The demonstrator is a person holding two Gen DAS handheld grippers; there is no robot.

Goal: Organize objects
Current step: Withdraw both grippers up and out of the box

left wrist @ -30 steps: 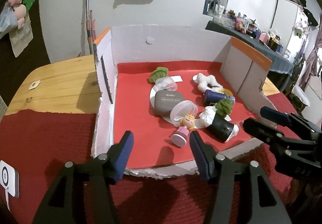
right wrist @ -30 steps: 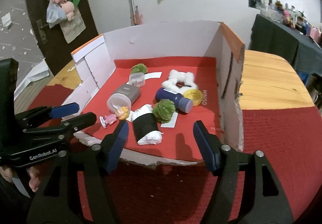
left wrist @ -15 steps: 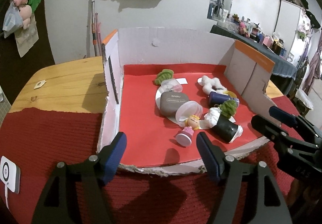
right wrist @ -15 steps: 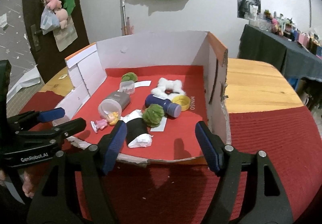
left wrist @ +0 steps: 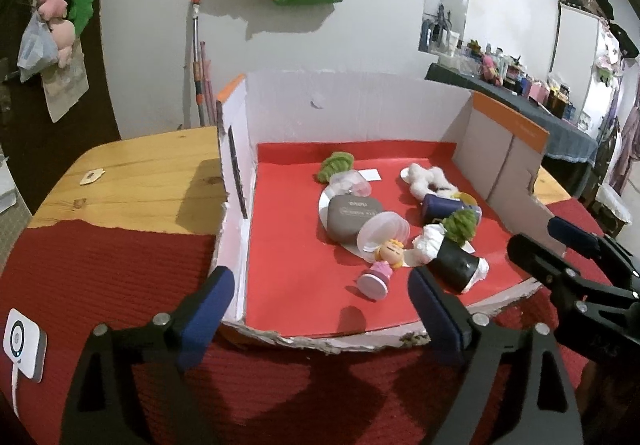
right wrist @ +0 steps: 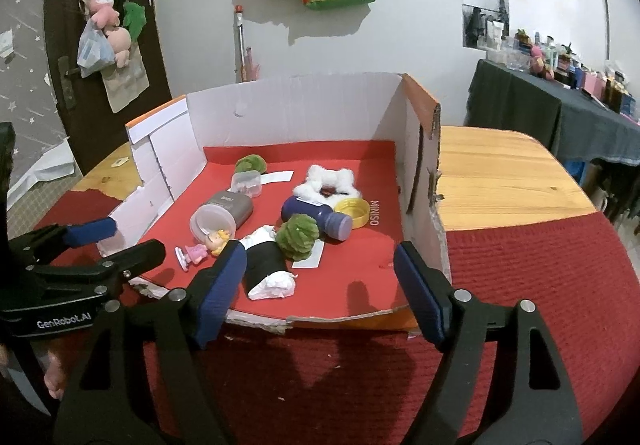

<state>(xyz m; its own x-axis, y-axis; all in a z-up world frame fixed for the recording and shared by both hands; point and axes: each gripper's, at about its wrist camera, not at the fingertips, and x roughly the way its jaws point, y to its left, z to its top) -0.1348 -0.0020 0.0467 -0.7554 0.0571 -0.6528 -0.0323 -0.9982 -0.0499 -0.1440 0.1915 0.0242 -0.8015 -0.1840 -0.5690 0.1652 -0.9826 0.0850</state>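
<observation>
— Several toys point(left wrist: 380, 265) lie jumbled on the box's point(left wrist: 360, 113) red floor: doll, bottle point(right wrist: 316, 215), pompoms, tipped jar.
— Sorted?
— Not visibly. Left gripper point(left wrist: 320, 309) and right gripper point(right wrist: 320, 285) hover at the open edge, jaws apart, empty.

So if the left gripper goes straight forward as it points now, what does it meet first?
Probably the small doll lying near the front edge of the box, though depth is hard to judge. The left gripper is open.
</observation>
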